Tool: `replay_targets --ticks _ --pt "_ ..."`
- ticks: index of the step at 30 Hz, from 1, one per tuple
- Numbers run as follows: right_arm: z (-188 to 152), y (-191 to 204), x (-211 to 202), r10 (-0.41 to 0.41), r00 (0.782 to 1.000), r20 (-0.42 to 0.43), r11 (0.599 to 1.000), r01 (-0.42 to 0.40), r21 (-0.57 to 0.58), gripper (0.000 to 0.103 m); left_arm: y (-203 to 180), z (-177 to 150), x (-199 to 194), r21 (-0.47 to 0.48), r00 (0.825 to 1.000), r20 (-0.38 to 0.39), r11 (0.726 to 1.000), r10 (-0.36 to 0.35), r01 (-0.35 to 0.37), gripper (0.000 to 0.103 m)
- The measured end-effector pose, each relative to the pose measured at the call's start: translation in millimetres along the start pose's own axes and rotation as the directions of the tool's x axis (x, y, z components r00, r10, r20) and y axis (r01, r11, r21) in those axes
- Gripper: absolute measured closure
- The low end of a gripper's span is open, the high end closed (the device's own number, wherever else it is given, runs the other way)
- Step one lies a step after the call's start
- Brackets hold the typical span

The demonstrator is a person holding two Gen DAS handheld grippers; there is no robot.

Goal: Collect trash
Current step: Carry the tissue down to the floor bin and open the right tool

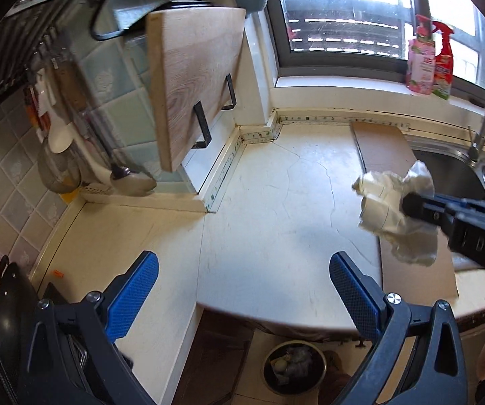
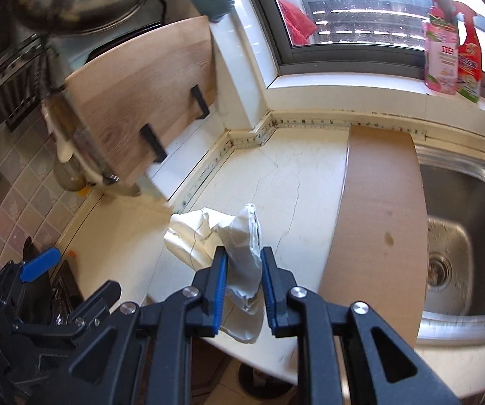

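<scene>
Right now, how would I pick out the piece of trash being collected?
Find the steel sink under the window, then the pale counter left of it. Above that counter, the right gripper pinches a crumpled white wrapper, the only thing held in the air.

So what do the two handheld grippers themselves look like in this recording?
Both match: the left gripper and right gripper have dark navy plastic linkage frames, silver round screw heads at the pivots, and bright blue textured pads lining the jaws. White embossed lettering marks the right gripper's side in the left wrist view.
</scene>
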State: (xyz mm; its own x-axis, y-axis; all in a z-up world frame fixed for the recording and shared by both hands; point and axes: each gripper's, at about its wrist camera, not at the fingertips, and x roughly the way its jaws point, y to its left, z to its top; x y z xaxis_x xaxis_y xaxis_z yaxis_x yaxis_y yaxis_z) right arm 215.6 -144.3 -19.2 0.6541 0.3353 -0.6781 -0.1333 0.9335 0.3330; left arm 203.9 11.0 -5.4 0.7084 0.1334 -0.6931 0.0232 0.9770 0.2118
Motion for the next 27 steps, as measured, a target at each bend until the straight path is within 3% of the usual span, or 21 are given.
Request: replay_targets --ticks 10,16,19,22,27 --pt "-122 46 -30 -0.050 0.991 -0.125 0.999 0.051 0.000 0.084 12 -105 -51 0.029 0.999 -0.022 0.999 -0.043 0.044 0.001" --pt "-182 53 -9 -0.089 0.957 -0.274 0.996 0.086 -0.023 0.083 17 -172 -18 -0.004 0.982 -0.171 0.997 -0.083 0.083 0.001" --pt "-201 46 8 -0.100 0.944 -0.314 0.995 0.098 -0.020 0.083 18 -194 -2 -0.035 0.975 -0.198 0.995 -0.101 0.096 0.001" --pt "-219 33 32 -0.120 0.931 -0.345 0.992 0.122 -0.016 0.083 14 -216 17 -0.042 0.970 -0.220 0.995 -0.101 0.094 0.001" --pt "-270 -1 96 -0.122 0.899 -0.420 0.991 0.131 -0.008 0.083 1 -267 76 -0.093 0.943 -0.312 0.992 -0.114 0.089 0.001"
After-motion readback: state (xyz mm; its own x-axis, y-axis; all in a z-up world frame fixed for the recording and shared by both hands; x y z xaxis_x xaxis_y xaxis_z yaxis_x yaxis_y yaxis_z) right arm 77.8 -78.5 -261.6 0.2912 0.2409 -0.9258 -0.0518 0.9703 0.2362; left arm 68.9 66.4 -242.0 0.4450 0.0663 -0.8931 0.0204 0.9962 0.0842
